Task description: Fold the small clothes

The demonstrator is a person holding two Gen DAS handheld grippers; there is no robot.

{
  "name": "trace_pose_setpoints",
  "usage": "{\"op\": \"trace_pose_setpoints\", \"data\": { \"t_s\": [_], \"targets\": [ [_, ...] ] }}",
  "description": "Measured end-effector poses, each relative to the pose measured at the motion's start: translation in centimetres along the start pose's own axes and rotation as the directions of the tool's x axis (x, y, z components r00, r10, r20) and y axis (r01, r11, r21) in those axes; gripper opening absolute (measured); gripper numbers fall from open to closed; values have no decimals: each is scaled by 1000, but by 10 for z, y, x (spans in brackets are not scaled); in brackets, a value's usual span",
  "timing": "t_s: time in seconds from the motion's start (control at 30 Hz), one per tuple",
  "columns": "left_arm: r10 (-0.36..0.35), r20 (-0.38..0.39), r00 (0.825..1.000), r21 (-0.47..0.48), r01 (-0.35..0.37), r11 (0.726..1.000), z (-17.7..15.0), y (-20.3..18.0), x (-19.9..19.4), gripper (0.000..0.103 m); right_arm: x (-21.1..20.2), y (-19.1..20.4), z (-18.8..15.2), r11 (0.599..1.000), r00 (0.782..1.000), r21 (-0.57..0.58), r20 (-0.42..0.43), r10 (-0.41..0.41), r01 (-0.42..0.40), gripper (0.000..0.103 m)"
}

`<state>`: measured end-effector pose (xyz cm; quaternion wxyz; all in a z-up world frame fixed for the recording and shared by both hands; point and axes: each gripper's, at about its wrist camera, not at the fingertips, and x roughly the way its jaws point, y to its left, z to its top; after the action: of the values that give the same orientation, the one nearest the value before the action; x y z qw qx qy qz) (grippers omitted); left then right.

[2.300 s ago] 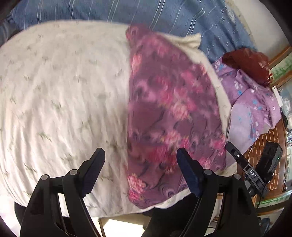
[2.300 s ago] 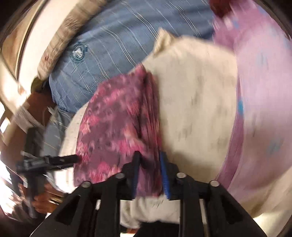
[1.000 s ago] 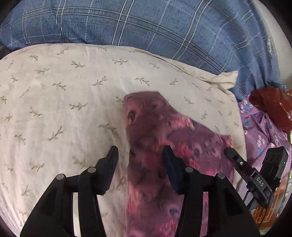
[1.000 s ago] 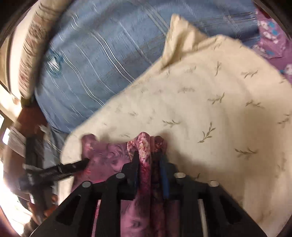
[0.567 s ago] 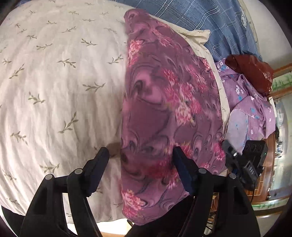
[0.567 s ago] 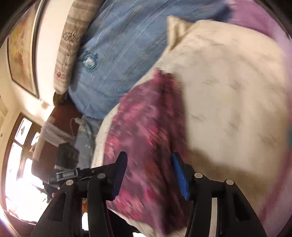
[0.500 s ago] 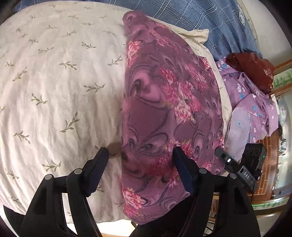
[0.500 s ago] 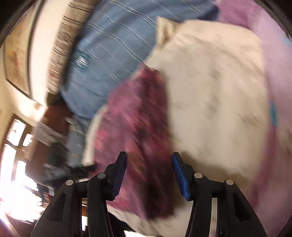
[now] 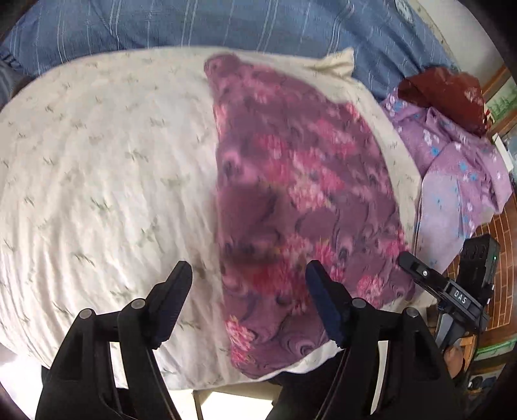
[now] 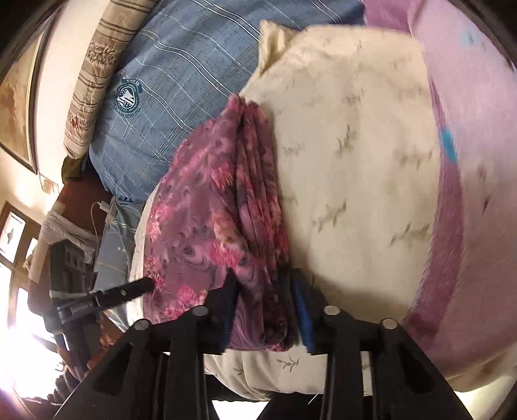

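A purple floral cloth [image 9: 290, 194] lies folded in a long strip on a cream sprigged pillow [image 9: 97, 177]. My left gripper [image 9: 248, 287] hovers open over the strip's near left edge, and neither pad touches it. In the right wrist view the cloth [image 10: 200, 226] shows its stacked folded edge running between the jaws of my right gripper [image 10: 263, 297]. Those jaws are opening, and a dark gap shows at the blue right pad. One finger [image 9: 420, 273] of the right gripper reaches the cloth's near right corner. The pillow [image 10: 355, 161] fills the middle.
Blue plaid bedding [image 9: 226, 22] lies behind the pillow. A lilac flowered garment [image 9: 452, 168] and a dark red cloth [image 9: 446, 97] are heaped to the right. A striped beige cushion [image 10: 90, 74] leans on the wall. Brick floor shows at the far right.
The right gripper was shut on the cloth's bunched fold a second ago; its jaws have parted. Both grippers drew back toward the pillow's near edge, and the left jaws spread wider.
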<state>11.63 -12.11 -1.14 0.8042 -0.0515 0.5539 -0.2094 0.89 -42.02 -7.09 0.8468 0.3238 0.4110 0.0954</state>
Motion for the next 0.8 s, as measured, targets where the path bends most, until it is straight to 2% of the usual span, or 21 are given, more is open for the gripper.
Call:
{"op": "trace_pose_setpoints", "data": {
  "t_s": [0.03, 0.07, 0.1, 0.13, 0.2, 0.37, 0.4, 0.47, 0.5, 0.6, 0.67, 0.73, 0.8],
  "targets": [
    [-17, 10, 1000, -27, 17, 999, 8, 6, -3, 73, -4, 4, 5, 1000, 1000, -13, 15, -9, 9, 52],
    [-33, 12, 999, -55, 33, 998, 15, 12, -4, 74, -5, 8, 11, 1000, 1000, -20, 28, -11, 12, 56],
    [-54, 2, 999, -89, 54, 995, 23, 19, -1, 80, -5, 11, 20, 1000, 999, -27, 45, -4, 5, 63],
    [-76, -23, 997, -122, 72, 990, 32, 26, 5, 81, -5, 10, 27, 1000, 999, -28, 48, 5, -3, 70],
    [-93, -56, 994, -157, 84, 984, 42, 29, 19, 81, 6, 12, 41, 999, 999, -40, 29, 27, -26, 75],
    [-121, -85, 989, -185, 104, 977, 57, 23, 51, 81, 52, 10, 67, 998, 998, -36, -35, 47, -48, 75],
    [-126, -93, 988, -189, 107, 976, 56, 21, 54, 81, 62, 11, 69, 997, 996, -30, -59, 68, -70, 75],
    [-148, -103, 984, -193, 126, 973, 58, 17, 62, 81, 74, 15, 69, 983, 980, -31, -92, 178, -182, 75],
    [-146, -99, 984, -187, 126, 974, 59, 15, 63, 81, 77, 16, 69, 977, 973, -35, -100, 208, -212, 75],
    [-131, -77, 988, -151, 118, 981, 62, 8, 64, 81, 83, 11, 70, 972, 969, -37, -98, 226, -230, 74],
    [-121, -67, 990, -139, 111, 984, 64, 5, 66, 81, 83, 4, 71, 972, 969, -13, -82, 235, -236, 66],
    [-115, -55, 992, -129, 107, 986, 65, 3, 67, 81, 84, 1, 71, 977, 974, -11, -81, 212, -214, 55],
    [-114, -49, 992, -124, 108, 986, 67, 1, 69, 81, 83, 4, 68, 982, 980, -38, -77, 182, -186, 53]
  ]
}}
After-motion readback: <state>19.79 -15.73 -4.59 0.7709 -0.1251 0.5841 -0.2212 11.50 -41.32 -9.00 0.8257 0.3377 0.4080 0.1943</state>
